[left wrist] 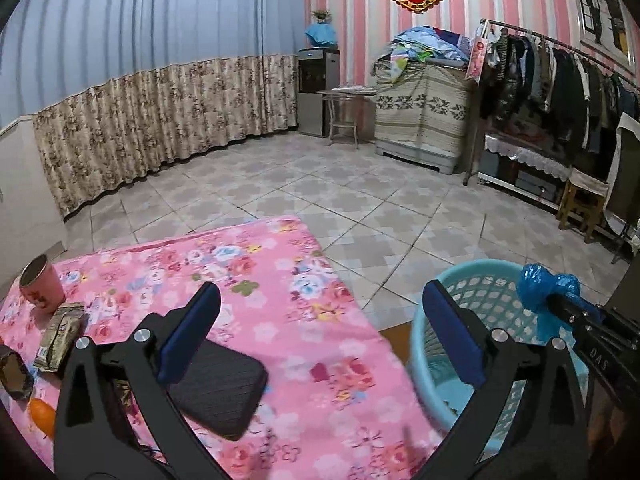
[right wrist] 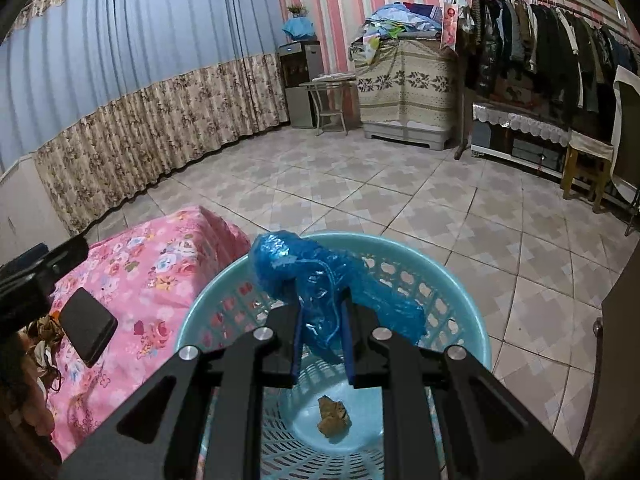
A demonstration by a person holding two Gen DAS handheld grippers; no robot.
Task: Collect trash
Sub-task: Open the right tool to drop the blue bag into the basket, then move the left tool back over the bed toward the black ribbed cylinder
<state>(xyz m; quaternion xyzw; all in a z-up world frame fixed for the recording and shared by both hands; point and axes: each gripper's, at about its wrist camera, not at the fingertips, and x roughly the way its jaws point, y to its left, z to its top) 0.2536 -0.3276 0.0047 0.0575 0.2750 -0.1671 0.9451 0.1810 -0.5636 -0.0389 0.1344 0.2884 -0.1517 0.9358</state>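
My right gripper [right wrist: 322, 312] is shut on a crumpled blue plastic bag [right wrist: 316, 276] and holds it over the open top of the light blue basket [right wrist: 192, 312]. A brown crumpled scrap [right wrist: 334, 416] lies on the basket's floor. The left wrist view shows the same bag [left wrist: 544, 284] and my right gripper [left wrist: 560, 304] above the basket [left wrist: 424, 344]. My left gripper [left wrist: 320, 308] is open and empty above the pink flowered table [left wrist: 312, 280]. A green wrapper [left wrist: 58, 336] and a dark wrapper [left wrist: 14, 372] lie at the table's left.
A black case [left wrist: 224, 388] lies on the table under my left gripper. A pink cup [left wrist: 42, 284] and an orange fruit [left wrist: 42, 416] are at the left. Beyond is tiled floor [left wrist: 320, 184], curtains, a clothes rack [left wrist: 560, 76] and a stool [left wrist: 580, 204].
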